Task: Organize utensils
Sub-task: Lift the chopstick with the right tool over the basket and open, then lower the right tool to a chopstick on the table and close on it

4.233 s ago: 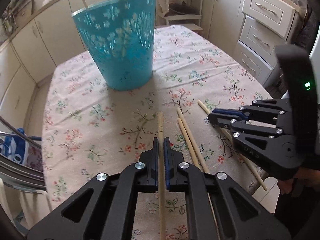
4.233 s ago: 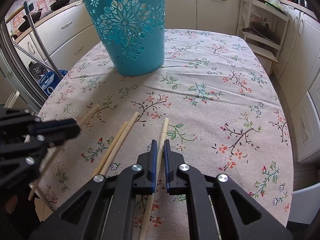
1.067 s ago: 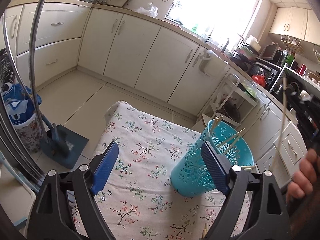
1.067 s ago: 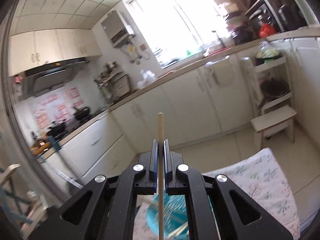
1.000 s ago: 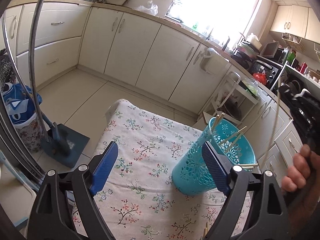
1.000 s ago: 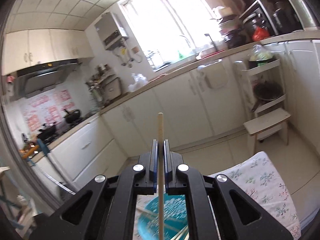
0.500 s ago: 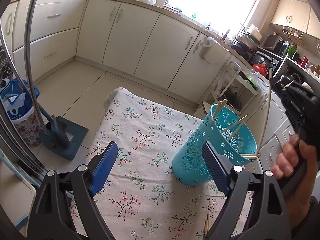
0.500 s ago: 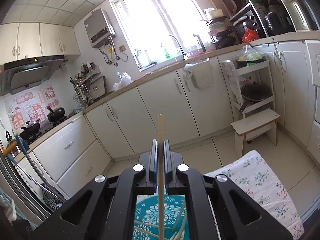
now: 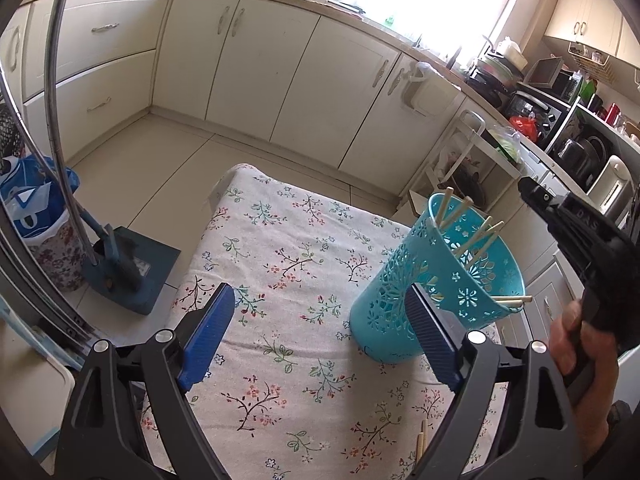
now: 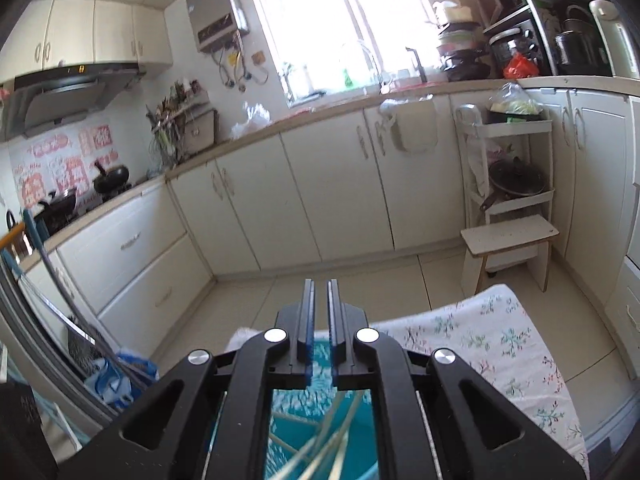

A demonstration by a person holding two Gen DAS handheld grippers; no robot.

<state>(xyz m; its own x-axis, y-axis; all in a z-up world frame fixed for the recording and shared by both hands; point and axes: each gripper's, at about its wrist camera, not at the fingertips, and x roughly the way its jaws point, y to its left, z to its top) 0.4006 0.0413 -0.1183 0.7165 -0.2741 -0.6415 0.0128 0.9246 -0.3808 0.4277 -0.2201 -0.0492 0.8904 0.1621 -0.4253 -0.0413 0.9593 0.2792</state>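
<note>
A turquoise cut-out basket (image 9: 444,288) stands on the floral tablecloth (image 9: 280,280) and holds several wooden chopsticks (image 9: 476,236). My left gripper (image 9: 320,332) is wide open and empty, held above the table just left of the basket. My right gripper (image 10: 319,320) hovers straight over the basket (image 10: 320,424); its jaws stand slightly apart with nothing between them. Blurred chopsticks (image 10: 332,436) lie inside the basket below it. In the left wrist view the right gripper (image 9: 532,194) shows above the basket's right side. Loose chopstick ends (image 9: 422,442) lie on the cloth near the front.
Cream kitchen cabinets (image 9: 248,60) line the far wall. A white shelf cart (image 10: 508,168) and a step stool (image 10: 508,240) stand on the floor to the right. A blue dustpan (image 9: 128,268) and a blue bag (image 9: 36,200) sit on the floor to the left of the table.
The chopstick held upright in my right gripper is gone from its jaws, which have parted slightly; it has dropped into the basket. My left gripper stays wide open over the table.
</note>
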